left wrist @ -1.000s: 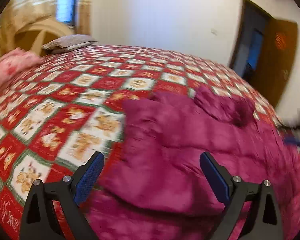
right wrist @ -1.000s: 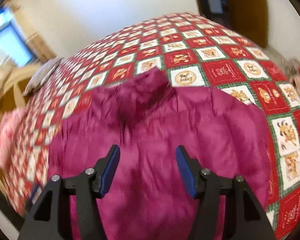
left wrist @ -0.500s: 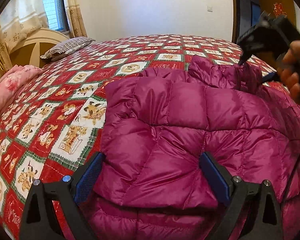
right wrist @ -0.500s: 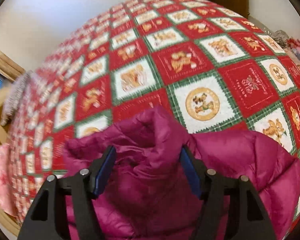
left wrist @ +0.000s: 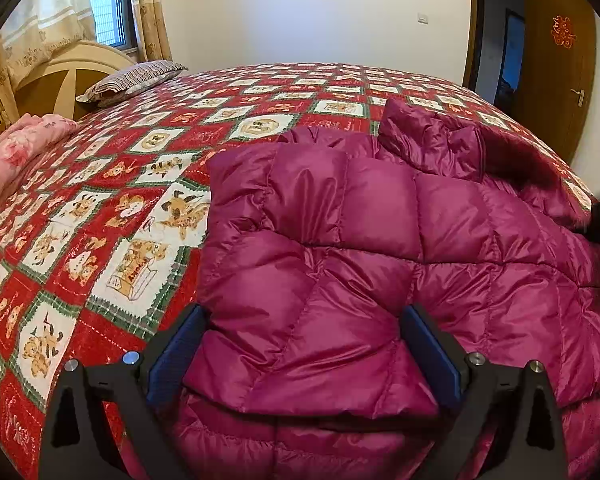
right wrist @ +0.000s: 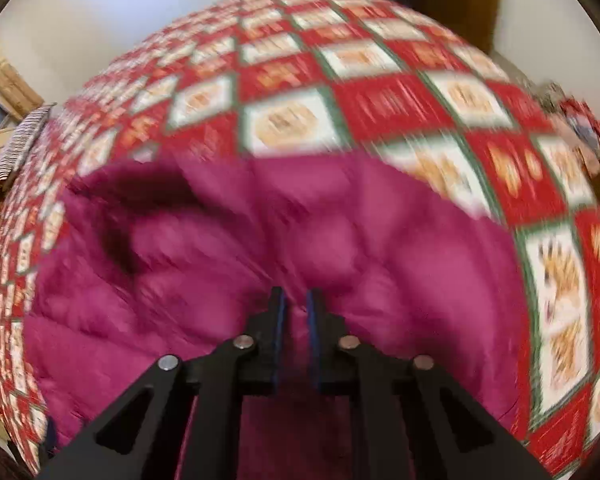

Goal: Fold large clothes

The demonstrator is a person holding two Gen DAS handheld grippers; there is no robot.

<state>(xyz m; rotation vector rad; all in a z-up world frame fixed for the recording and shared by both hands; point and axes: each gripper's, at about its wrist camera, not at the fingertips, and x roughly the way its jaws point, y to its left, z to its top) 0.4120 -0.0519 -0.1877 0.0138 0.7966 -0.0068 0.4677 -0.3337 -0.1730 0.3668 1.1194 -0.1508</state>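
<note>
On the bed (left wrist: 180, 184), left jaws wide astride the jacket (left wrist: 340, 260), right jaws pinching it.

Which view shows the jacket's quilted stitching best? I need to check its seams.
The left wrist view: the magenta puffer jacket is sharp, its quilting seams clear. The right wrist view shows it motion-blurred, seams unreadable.

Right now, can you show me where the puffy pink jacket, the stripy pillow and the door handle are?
puffy jacket (left wrist: 340, 248), left wrist view, on its quilted middle panel.
stripy pillow (left wrist: 134, 80), left wrist view, on its top face.
door handle (left wrist: 579, 94), left wrist view, on the metal lever.
</note>
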